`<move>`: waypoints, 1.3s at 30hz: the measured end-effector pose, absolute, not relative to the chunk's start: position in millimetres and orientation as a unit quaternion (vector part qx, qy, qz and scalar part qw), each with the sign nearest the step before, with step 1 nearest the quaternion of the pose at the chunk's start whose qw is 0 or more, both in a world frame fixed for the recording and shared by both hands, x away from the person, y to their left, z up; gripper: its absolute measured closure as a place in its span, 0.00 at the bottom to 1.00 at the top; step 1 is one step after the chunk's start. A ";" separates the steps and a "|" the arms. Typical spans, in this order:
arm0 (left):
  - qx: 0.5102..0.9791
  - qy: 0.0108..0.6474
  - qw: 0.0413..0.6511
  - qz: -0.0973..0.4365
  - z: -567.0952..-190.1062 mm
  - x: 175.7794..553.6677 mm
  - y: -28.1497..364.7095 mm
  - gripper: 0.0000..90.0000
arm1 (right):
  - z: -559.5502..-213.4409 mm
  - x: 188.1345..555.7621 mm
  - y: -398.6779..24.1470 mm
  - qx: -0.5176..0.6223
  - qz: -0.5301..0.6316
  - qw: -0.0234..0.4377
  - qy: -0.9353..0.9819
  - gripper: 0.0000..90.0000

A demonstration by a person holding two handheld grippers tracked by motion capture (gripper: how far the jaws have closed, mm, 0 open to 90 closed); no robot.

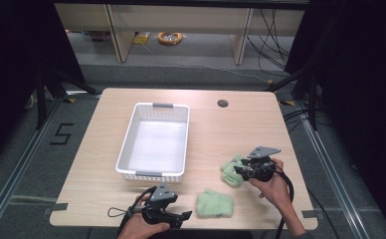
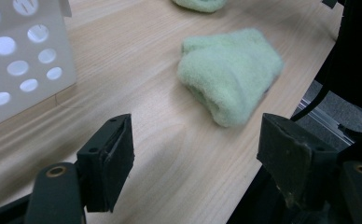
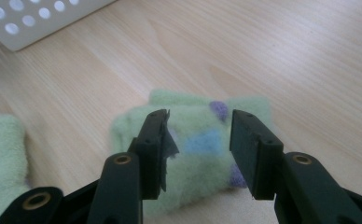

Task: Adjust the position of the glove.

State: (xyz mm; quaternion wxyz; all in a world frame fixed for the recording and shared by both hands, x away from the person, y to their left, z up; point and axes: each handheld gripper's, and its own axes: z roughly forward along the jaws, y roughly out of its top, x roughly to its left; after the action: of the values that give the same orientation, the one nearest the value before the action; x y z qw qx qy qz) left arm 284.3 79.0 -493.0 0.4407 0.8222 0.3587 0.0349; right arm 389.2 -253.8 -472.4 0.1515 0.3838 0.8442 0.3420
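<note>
A: Where did the two green pieces lie?

B: Both lay on the table [image 1: 106,144]; the plain green cloth [image 1: 214,204] sat near the front edge, just to the right of the left gripper [image 1: 183,217]; the spotted green cloth [image 1: 232,171] lay farther right and a little farther back, under the right gripper [image 1: 239,170].

A: And the left gripper's fingers [image 2: 108,163]?

B: They stood wide apart with only bare wood between them; in the left gripper view the plain cloth [image 2: 229,74] lay ahead of the tips, a soft rolled lump, touching neither finger; nothing was held.

A: The right one?

B: In the right gripper view its fingers [image 3: 153,149] stood partly apart, poised over the spotted cloth [image 3: 202,140], whose blue and purple patches showed in the gap; whether the fingers touched the fabric I could not tell; they did not appear to be pressing it.

A: Did the two cloths touch?

B: No; a strip of table lay between them in the high view; the right gripper view showed the plain cloth's edge [image 3: 2,158] off to its left, apart from the spotted one.

A: What else stood on the table?

B: A white basket [image 1: 126,144] with perforated walls and grey handles stood left of centre, behind the left gripper; its corner showed in both gripper views; a dark round hole [image 1: 223,103] sat near the table's far edge.
</note>
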 end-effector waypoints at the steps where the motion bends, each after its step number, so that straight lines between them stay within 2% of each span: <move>1: 0.824 0.357 0.438 0.035 -493.3 284.0 79.7 0.29 | -473.7 390.4 -253.6 0.385 0.341 0.151 0.844 0.64; 11: 0.824 0.359 0.437 0.036 -496.4 282.2 78.2 0.28 | -486.9 402.4 -249.0 0.378 0.334 0.143 0.851 0.67; 20: 0.833 0.353 0.424 0.042 -497.5 284.3 80.2 0.28 | -493.3 402.0 -247.7 0.407 0.328 0.114 0.844 0.71; 24: 0.827 0.358 0.433 0.036 -498.4 283.6 78.1 0.29 | -496.8 403.7 -247.0 0.397 0.333 0.131 0.845 0.74; 27: 0.825 0.360 0.435 0.035 -499.2 283.5 77.6 0.29 | -495.0 402.9 -247.8 0.405 0.326 0.115 0.846 0.85; 29: 0.827 0.358 0.431 0.037 -499.5 283.8 77.7 0.30 | -498.4 405.0 -248.1 0.391 0.334 0.128 0.848 0.93; 30: 0.828 0.358 0.431 0.036 -499.7 283.8 77.7 0.30 | -496.5 404.7 -248.3 0.394 0.329 0.119 0.850 0.94; 36: 0.830 0.357 0.427 0.038 -498.6 284.5 79.4 0.30 | -493.3 402.8 -248.2 0.390 0.346 0.135 0.843 0.98; 37: 0.830 0.354 0.429 0.039 -497.8 284.4 79.6 0.30 | -489.0 401.3 -249.8 0.393 0.339 0.125 0.846 0.98; 39: 0.834 0.349 0.426 0.040 -497.1 284.8 80.9 0.30 | -486.0 399.5 -249.8 0.384 0.345 0.137 0.845 0.98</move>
State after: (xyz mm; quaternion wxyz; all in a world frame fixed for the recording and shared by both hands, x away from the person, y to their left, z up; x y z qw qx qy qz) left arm 284.8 80.9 -497.1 0.4256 0.8338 0.3493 0.0399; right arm 399.5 -249.8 -486.0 0.1366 0.3838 0.8454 0.3454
